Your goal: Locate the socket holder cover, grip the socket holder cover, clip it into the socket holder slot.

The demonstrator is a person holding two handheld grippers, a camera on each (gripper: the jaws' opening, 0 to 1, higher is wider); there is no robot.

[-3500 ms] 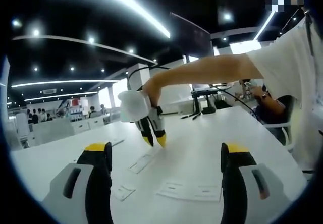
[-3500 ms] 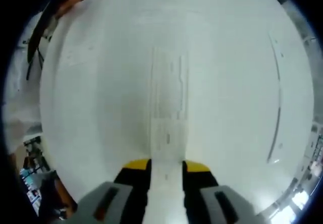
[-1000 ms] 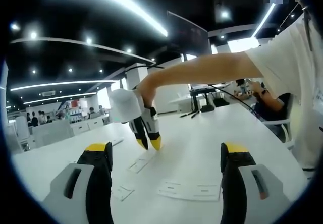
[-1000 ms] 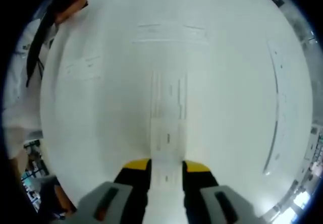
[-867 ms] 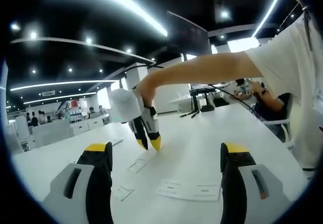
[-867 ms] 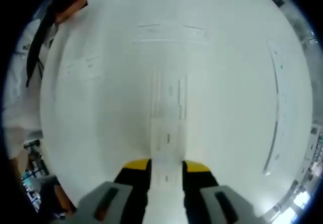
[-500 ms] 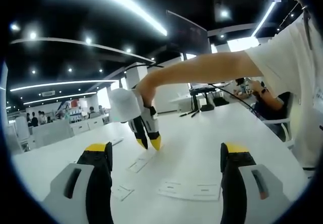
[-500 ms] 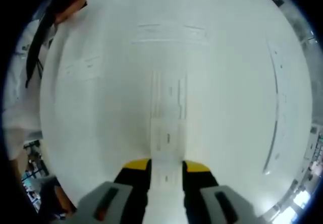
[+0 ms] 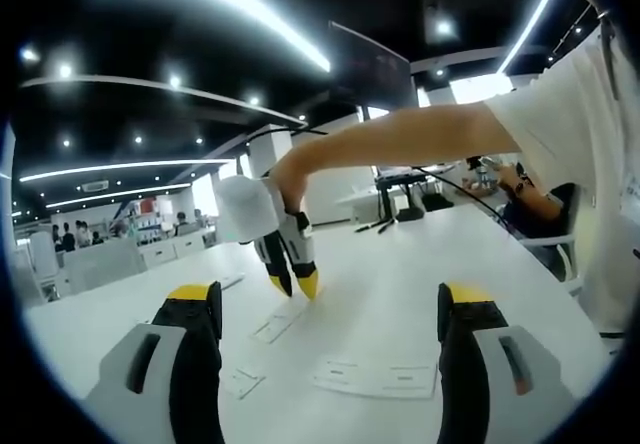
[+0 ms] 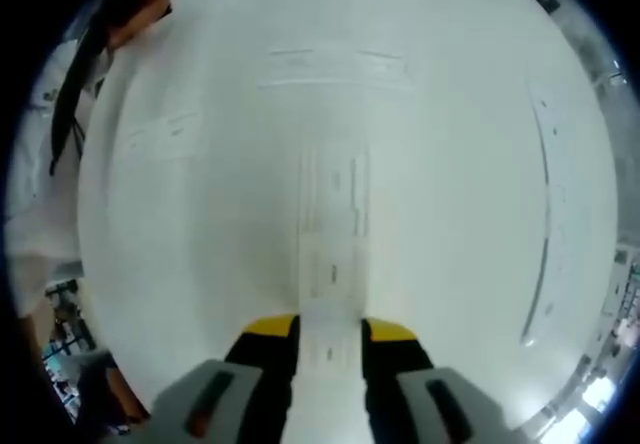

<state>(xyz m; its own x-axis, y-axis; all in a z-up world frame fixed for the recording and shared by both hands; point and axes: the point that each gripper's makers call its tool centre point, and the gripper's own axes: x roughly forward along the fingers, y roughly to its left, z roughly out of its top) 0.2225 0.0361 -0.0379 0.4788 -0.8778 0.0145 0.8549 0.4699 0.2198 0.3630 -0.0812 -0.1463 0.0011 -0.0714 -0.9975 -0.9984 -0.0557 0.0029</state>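
White on white: everything here is pale plastic on a white table (image 9: 400, 274), so edges are hard to pick out.
Left claw (image 9: 327, 299): jaws wide, nothing between them, parked low at the bottom of the left gripper view.
Right claw (image 10: 330, 332): jaws narrow, one on each side of the strip's near end. Honestly can't tell if it's actually pinching or just straddling.
Socket holder cover (image 10: 331, 226): my guess is it's that long thin strip with faint slots, running from between the jaws up toward mid frame in the right gripper view.
What changed: barely anything in the last second. Over a few seconds the strip has shrunk a little in view, so the right claw has backed up slightly.
Meaning: looks like it's paused at the grip step, clip-in not started.
Further out: a flat white plate (image 9: 375, 376) lower centre, a similar long piece (image 10: 335, 67) near the top.
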